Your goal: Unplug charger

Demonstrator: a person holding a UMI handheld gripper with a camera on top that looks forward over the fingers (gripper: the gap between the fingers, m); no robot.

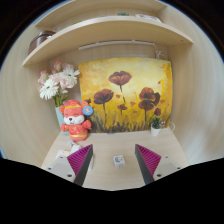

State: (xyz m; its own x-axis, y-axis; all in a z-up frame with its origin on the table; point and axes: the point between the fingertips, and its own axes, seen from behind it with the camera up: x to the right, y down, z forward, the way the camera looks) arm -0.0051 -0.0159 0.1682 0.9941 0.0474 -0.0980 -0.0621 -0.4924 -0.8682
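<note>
Your hand-held two-finger gripper (114, 160) is spread wide, its two purple-padded fingers well apart and closed on nothing. Findings follow, left to right.

At ten o'clock from the gripper stands a bunch of pale white and cream flowers (57, 82), apparently in a vase, though the base is hidden. Just beside it, towards eleven o'clock, sits a small orange and red plush figure with blue ear pieces (76, 118), upright on the light wooden desk surface (125, 148).

The left finger pad (80, 158) lies at about nine o'clock from the gripper's midpoint, below the plush figure and apart from it.

Between the fingers, resting on the desk at roughly the gripper's centre line, is a small white square charger block (118, 159). Gaps show on both sides, so neither finger touches it (its socket or cable detail is too small to make out).

At twelve o'clock, beyond the charger, a broad painting of dark red poppies on a yellow ground (126, 93) leans or hangs against the back wall. Above it a curved light wooden shelf (110, 24) spans the alcove, with a dark rounded object (42, 38) on its left end.

The right finger pad (149, 158) sits at three o'clock. At one o'clock, a small green potted plant (155, 124) stands before the painting's lower right corner.
</note>
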